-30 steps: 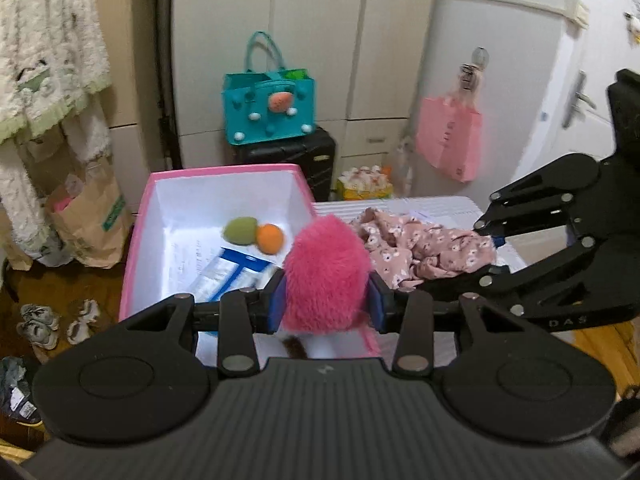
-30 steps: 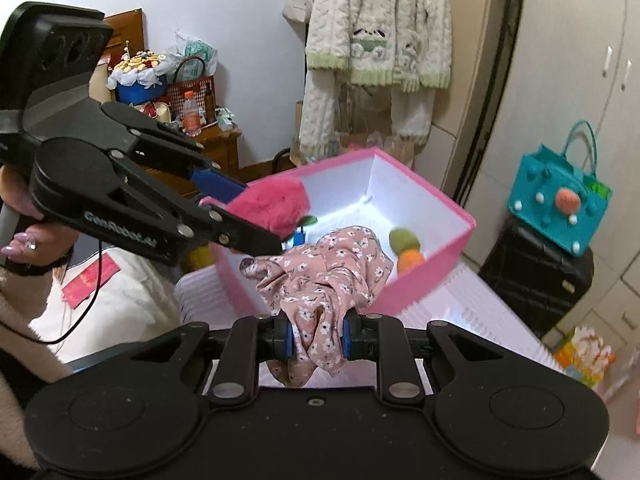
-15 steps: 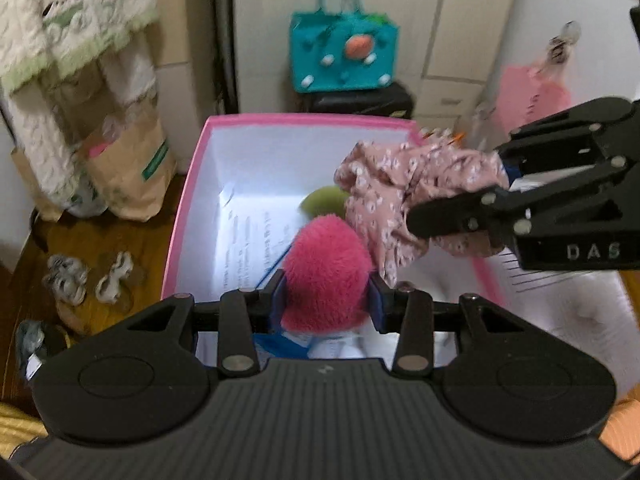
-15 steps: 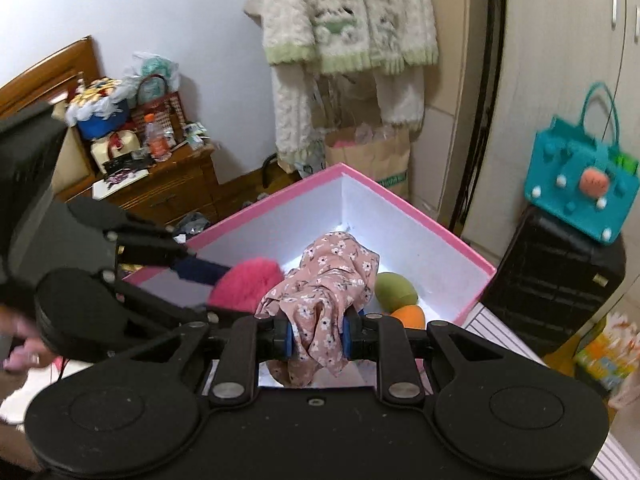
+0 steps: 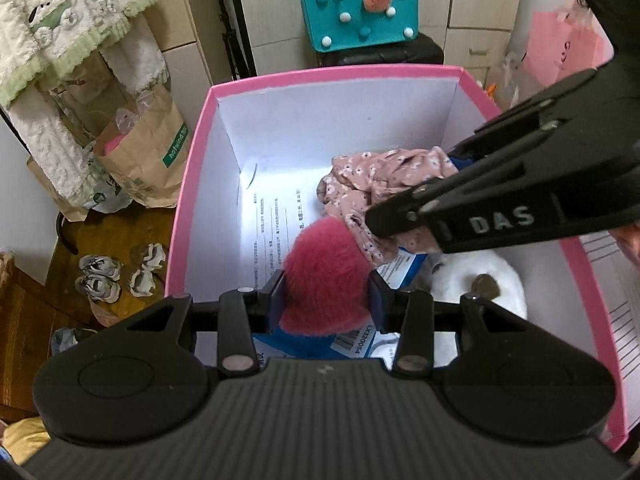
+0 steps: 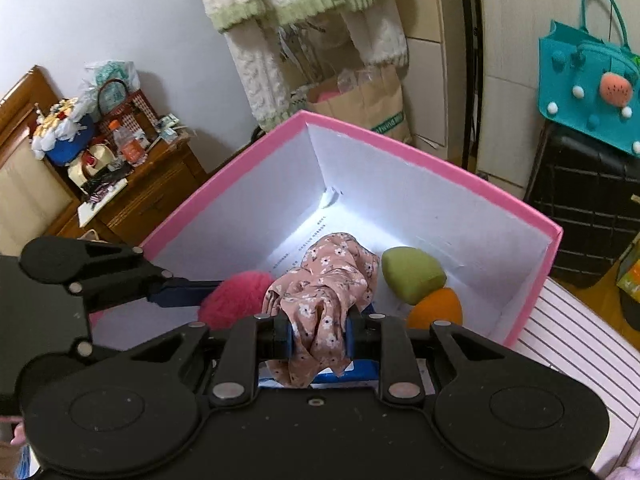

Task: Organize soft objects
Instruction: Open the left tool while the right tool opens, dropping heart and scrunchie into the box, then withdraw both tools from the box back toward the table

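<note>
Pink box [image 6: 224, 184], green and orange sponges [image 6: 412, 276] right-view only

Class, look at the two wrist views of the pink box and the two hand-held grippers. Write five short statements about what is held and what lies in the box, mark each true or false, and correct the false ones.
1. The left hand-held gripper holds a pink pompom. True.
2. The right hand-held gripper holds a green sponge. False: floral cloth is between its opening jaws.
3. Both held things are over the pink box. True.
4. The green sponge and orange sponge lie outside the box. False: they lie inside it, side by side.
5. The teal bag sits in the box. False: it stands on a black suitcase behind it.
</note>
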